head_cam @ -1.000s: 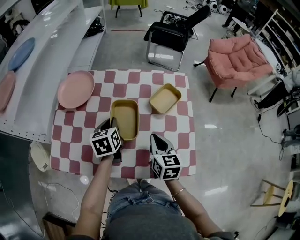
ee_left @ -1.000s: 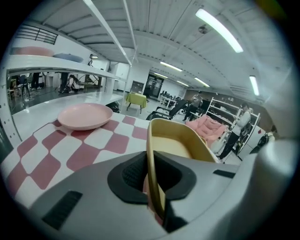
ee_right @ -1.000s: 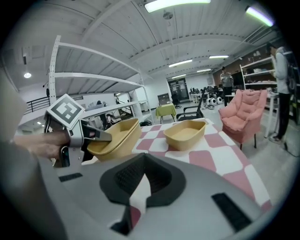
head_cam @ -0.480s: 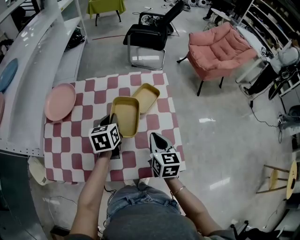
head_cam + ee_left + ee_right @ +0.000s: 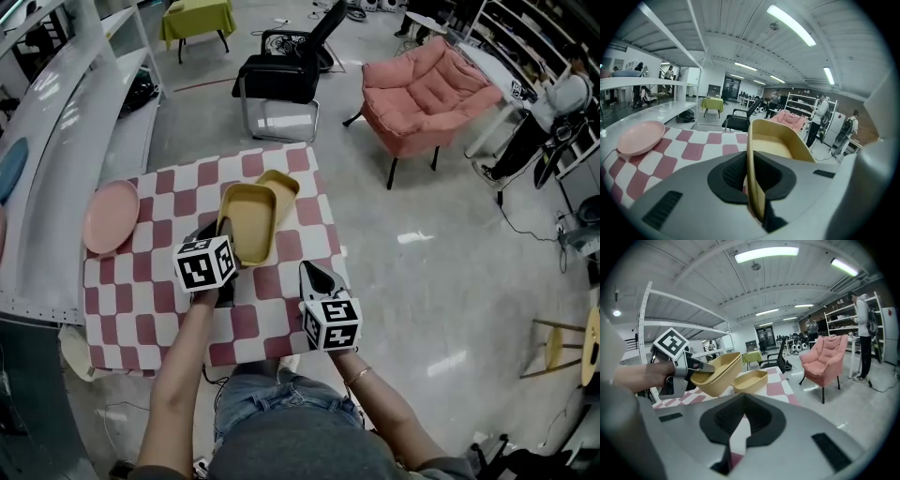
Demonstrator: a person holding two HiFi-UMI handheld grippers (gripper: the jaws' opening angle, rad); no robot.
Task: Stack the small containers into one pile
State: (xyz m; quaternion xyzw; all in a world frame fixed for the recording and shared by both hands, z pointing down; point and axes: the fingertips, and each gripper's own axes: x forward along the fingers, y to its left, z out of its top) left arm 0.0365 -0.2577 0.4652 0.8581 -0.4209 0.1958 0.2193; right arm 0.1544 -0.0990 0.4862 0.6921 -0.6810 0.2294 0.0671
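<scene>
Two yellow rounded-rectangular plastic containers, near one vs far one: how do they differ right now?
Grip: the near yellow container is clamped by its rim wall in the left gripper; no gripper touches the far yellow container.
Pose: the near one is lifted and tilted, while the far one sits flat on the checked tablecloth.
Shared: same yellow, same rounded-rectangular shape, both empty.

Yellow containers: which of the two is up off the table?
The nearer container, tilted, its rim clamped by the left gripper; the other container sits flat on the checkered cloth just beyond it.
</scene>
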